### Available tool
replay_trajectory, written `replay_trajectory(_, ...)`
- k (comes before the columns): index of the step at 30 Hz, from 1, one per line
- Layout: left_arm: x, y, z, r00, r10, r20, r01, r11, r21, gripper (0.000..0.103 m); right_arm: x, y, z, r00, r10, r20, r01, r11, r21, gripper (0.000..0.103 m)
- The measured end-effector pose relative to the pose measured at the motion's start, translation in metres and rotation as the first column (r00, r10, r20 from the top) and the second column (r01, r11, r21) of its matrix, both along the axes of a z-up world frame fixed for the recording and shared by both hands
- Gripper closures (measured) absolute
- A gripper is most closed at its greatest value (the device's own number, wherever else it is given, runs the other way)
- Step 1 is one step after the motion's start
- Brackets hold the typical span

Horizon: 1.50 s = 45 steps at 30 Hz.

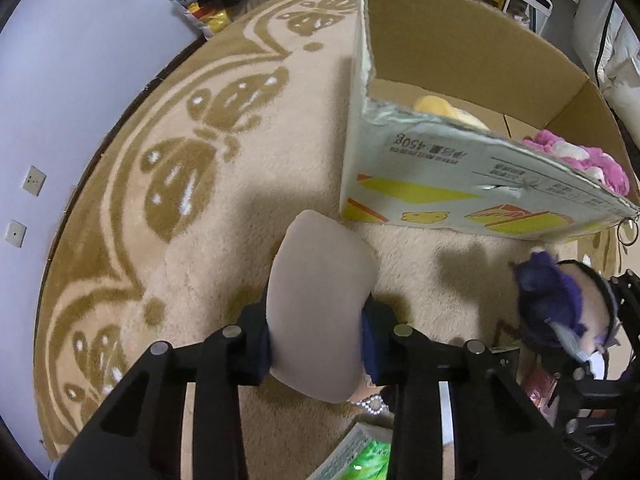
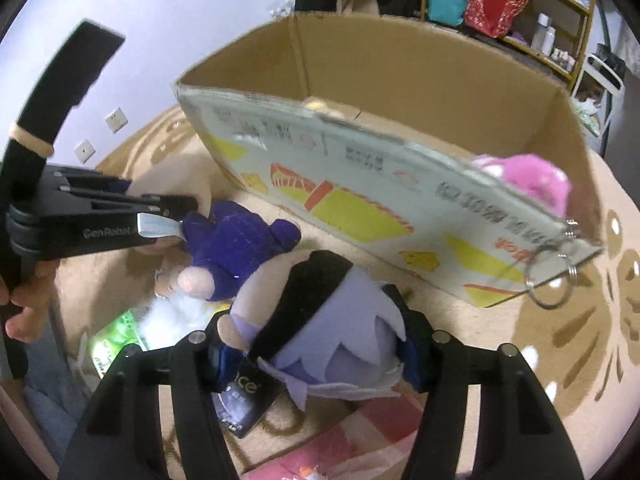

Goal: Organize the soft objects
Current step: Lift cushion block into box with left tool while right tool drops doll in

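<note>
My left gripper (image 1: 316, 340) is shut on a plump beige soft cushion (image 1: 320, 304), held just above the rug in front of the cardboard box (image 1: 440, 188). In the right wrist view my right gripper (image 2: 320, 360) is shut on a plush doll (image 2: 312, 312) with lavender hair, a black band and a dark purple outfit. The same doll (image 1: 552, 300) shows at the right edge of the left wrist view. Inside the open box lie a yellow plush (image 1: 436, 106) and a pink plush (image 2: 532, 180), the pink one against the near wall.
A cream rug with tan butterflies (image 1: 180, 168) covers the floor. A key ring (image 2: 548, 280) hangs off the box's near corner. A green packet (image 2: 116, 344) and pink fabric (image 2: 360, 440) lie under the grippers. Shelves (image 2: 520, 8) stand behind the box. A hand (image 2: 28, 292) holds the left gripper.
</note>
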State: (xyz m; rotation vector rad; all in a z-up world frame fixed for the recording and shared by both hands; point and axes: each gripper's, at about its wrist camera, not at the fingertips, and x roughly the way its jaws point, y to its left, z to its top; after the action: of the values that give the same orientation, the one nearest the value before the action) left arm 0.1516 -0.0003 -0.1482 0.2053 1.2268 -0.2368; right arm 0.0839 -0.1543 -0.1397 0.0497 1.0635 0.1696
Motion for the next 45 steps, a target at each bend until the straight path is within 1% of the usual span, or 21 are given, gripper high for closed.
replay_trajectory(7,-0.021,-0.005,0.034,0.996,-0.015,0.092,0.015,1.0,0.01,0.071,-0.02,-0.019,0.035,0.996,-0.046,0.077,0.044,0.999,0.032,0.037)
replay_trajectory(11,-0.026,-0.004,0.056,0.987,-0.016,0.159,0.014,1.0,0.017,0.071,-0.03,-0.027,0.057,0.989,-0.071,0.129,0.064,0.996,0.056,0.037)
replay_trajectory(13,-0.034,-0.002,0.072,0.979,-0.011,0.204,0.009,1.0,0.01,0.071,-0.034,-0.026,0.065,0.984,-0.083,0.154,0.073,0.995,0.069,0.037)
replay_trajectory(14,-0.035,-0.001,0.078,0.975,-0.009,0.224,0.008,1.0,0.008,0.071,-0.035,-0.025,0.068,0.982,-0.088,0.164,0.077,0.994,0.072,0.037)
replay_trajectory(17,-0.04,0.001,0.101,0.952,-0.001,0.307,0.005,1.0,-0.012,0.071,-0.035,-0.024,0.077,0.975,-0.103,0.195,0.088,0.993,0.083,0.037)
replay_trajectory(19,-0.041,0.003,0.111,0.939,0.011,0.344,-0.003,1.0,-0.025,0.071,-0.039,-0.025,0.083,0.97,-0.115,0.216,0.098,0.991,0.089,0.037)
replay_trajectory(23,-0.041,0.002,0.133,0.905,0.032,0.423,0.002,0.997,-0.081,0.071,-0.037,-0.029,0.089,0.961,-0.136,0.243,0.116,0.989,0.094,0.037)
replay_trajectory(25,-0.038,0.0,0.14,0.893,0.035,0.448,0.012,0.995,-0.102,0.071,-0.032,-0.032,0.09,0.957,-0.148,0.248,0.127,0.987,0.097,0.037)
replay_trajectory(28,-0.031,-0.006,0.145,0.876,0.027,0.482,0.033,0.993,-0.115,0.07,-0.026,-0.039,0.09,0.954,-0.167,0.25,0.145,0.984,0.104,0.037)
replay_trajectory(30,-0.027,-0.012,0.145,0.869,0.018,0.494,0.046,0.992,-0.116,0.07,-0.024,-0.042,0.09,0.953,-0.175,0.248,0.153,0.983,0.106,0.037)
replay_trajectory(38,-0.012,-0.035,0.134,0.869,-0.014,0.495,0.087,0.988,-0.124,0.069,-0.003,-0.059,0.084,0.95,-0.214,0.226,0.191,0.974,0.118,0.037)
replay_trajectory(41,-0.008,-0.046,0.128,0.862,-0.026,0.506,0.1,0.988,-0.119,0.069,0.003,-0.066,0.081,0.951,-0.226,0.209,0.2,0.97,0.138,0.037)
replay_trajectory(45,-0.004,-0.057,0.12,0.866,-0.049,0.497,0.12,0.986,-0.113,0.069,0.013,-0.08,0.073,0.955,-0.243,0.17,0.211,0.96,0.185,0.036)
